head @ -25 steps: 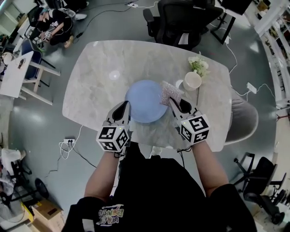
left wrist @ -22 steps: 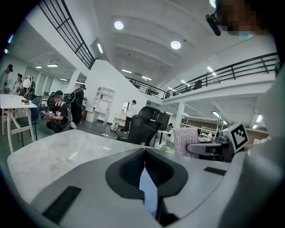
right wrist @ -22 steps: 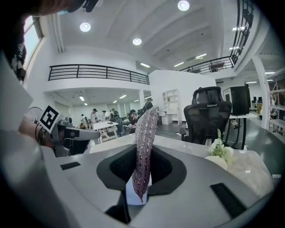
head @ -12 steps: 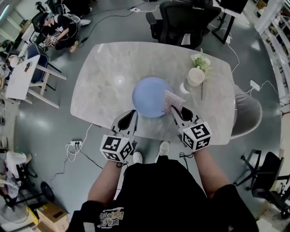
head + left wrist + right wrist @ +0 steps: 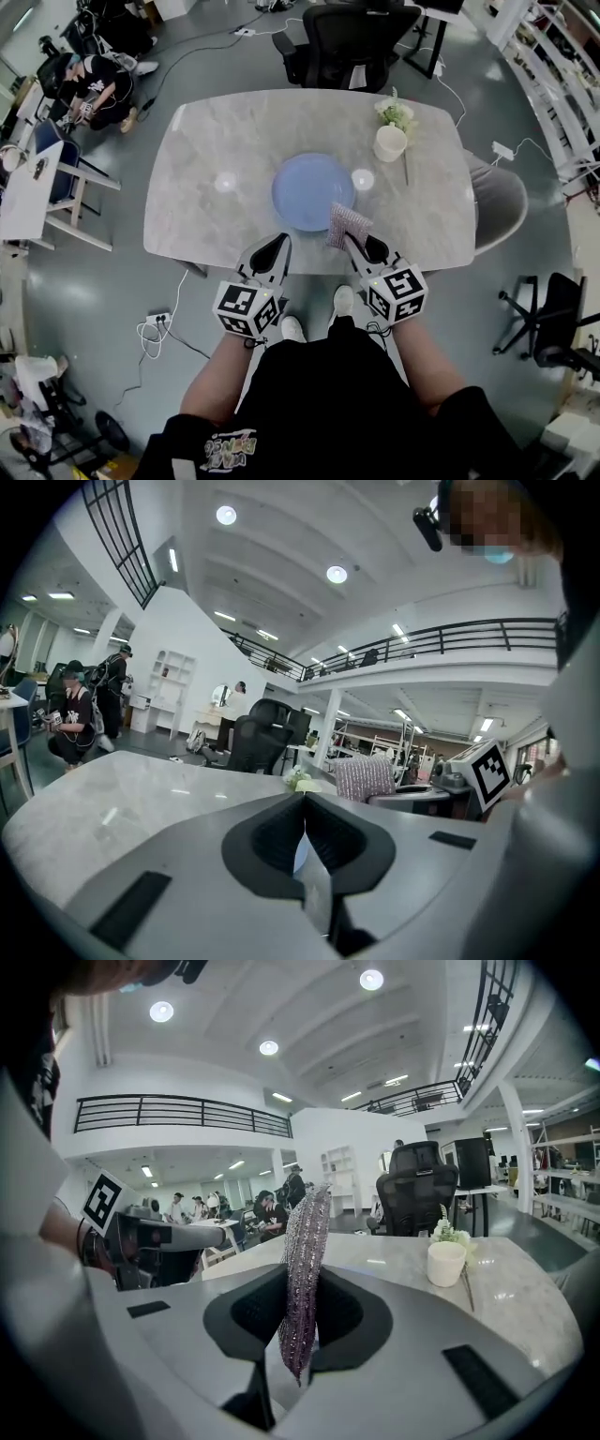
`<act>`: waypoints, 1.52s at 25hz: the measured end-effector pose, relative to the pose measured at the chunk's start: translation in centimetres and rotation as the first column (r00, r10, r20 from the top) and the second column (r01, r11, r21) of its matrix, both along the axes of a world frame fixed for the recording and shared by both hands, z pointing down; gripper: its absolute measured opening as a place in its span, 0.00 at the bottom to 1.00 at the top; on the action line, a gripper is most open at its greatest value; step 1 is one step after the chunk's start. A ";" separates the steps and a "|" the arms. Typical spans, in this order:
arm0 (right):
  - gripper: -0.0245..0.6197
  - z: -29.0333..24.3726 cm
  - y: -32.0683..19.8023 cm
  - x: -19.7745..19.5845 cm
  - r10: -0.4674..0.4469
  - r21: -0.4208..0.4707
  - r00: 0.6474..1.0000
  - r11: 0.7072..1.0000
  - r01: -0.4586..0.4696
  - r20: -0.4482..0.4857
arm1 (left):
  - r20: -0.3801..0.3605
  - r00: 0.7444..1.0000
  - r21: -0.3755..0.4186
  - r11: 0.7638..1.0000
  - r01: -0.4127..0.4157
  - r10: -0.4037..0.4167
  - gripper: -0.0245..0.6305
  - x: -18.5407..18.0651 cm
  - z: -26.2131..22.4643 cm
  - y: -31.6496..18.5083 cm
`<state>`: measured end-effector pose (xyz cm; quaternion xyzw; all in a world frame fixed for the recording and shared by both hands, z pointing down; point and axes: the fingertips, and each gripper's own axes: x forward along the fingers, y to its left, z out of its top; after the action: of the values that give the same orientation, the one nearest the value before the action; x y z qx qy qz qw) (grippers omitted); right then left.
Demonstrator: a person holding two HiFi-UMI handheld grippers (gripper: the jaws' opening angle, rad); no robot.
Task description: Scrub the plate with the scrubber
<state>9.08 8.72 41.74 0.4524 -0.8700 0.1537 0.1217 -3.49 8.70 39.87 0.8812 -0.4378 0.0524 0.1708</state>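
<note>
The round blue plate [image 5: 313, 190] lies flat in the middle of the marble table [image 5: 206, 150]. My right gripper [image 5: 359, 242] is shut on a sparkly purple scrubber [image 5: 346, 225], which hangs over the plate's near right rim and the table's front edge. In the right gripper view the scrubber [image 5: 305, 1269] stands on edge, pinched between the jaws of that gripper [image 5: 302, 1312]. My left gripper [image 5: 278, 244] hovers at the table's front edge, short of the plate, shut with nothing in it. The left gripper view shows its jaws [image 5: 305, 822] pressed together and the scrubber [image 5: 364, 776] off to the right.
A white cup [image 5: 390, 142] with small flowers stands at the table's back right, a small white disc [image 5: 363, 179] beside the plate. A black office chair [image 5: 352, 42] is behind the table, a grey chair [image 5: 497, 211] at its right. A person crouches at far left [image 5: 89, 80].
Both grippers have drawn back toward me from the plate to the table's front edge. The scrubber has come off the plate's surface with the right gripper.
</note>
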 end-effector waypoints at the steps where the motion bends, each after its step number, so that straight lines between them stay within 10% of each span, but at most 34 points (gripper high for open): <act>1: 0.15 -0.1 0.5 -0.3 0.012 0.002 1.000 1.000 -0.012 -0.001 | -0.004 1.000 0.002 1.000 -0.015 0.015 0.07 -0.1 0.0 0.3; 38: 0.15 -1.2 7.7 -5.4 0.143 0.047 0.990 0.989 -0.141 -0.021 | -0.034 0.988 0.032 0.988 -0.149 0.150 0.07 -4.7 -0.6 5.8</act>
<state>3.70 16.43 40.52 0.5177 -0.8373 0.1367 0.1107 -8.17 14.45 39.29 0.9147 -0.3682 0.0424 0.1612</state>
